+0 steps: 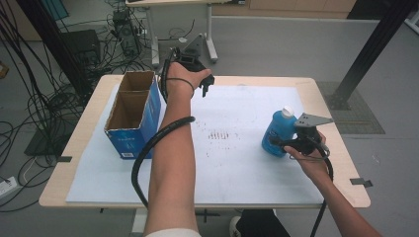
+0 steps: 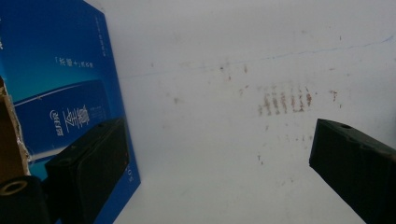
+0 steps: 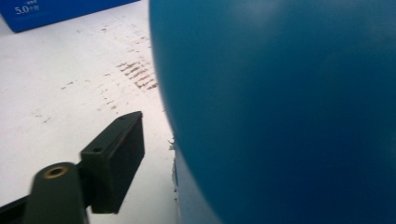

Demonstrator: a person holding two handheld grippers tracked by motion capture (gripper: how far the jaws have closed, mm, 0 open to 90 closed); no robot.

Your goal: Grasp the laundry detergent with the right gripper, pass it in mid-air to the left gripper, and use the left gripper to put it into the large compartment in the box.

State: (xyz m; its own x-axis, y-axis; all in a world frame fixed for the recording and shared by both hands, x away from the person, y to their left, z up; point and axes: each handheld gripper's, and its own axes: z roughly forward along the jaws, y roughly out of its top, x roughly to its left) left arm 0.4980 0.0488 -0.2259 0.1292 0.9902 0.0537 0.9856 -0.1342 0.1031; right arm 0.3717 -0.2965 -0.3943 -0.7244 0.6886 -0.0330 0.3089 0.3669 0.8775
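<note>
- Currently the blue bottle (image 1: pixel 277 132) stands upright on the white sheet (image 1: pixel 232 168) that covers the tabletop (image 1: pixel 89 123), at the right side, white cap up.
- Right gripper (image 1: pixel 286 144): held level against the bottle's right flank, grey plate on top. In the right gripper view the bottle (image 3: pixel 280 112) bulks between the fingers; the one visible finger (image 3: pixel 116 158) stands just beside the bottle wall with a thin gap showing. The other finger is hidden behind the bottle. Cannot tell whether the pads press on it.
- Left gripper (image 1: pixel 206 85): held over the far edge of the sheet, just right of the open cardboard box (image 1: pixel 133 113). In the left gripper view its fingers (image 2: pixel 93 163) are spread wide with nothing between them; bare sheet (image 2: pixel 224 177) below, the box's blue side (image 2: pixel 60 84) close by one finger.
- Box: upright at the left of the tabletop, two compartments, well apart from the bottle.
- Brown smudge marks (image 1: pixel 220 135) lie on the sheet between box and bottle.
</note>
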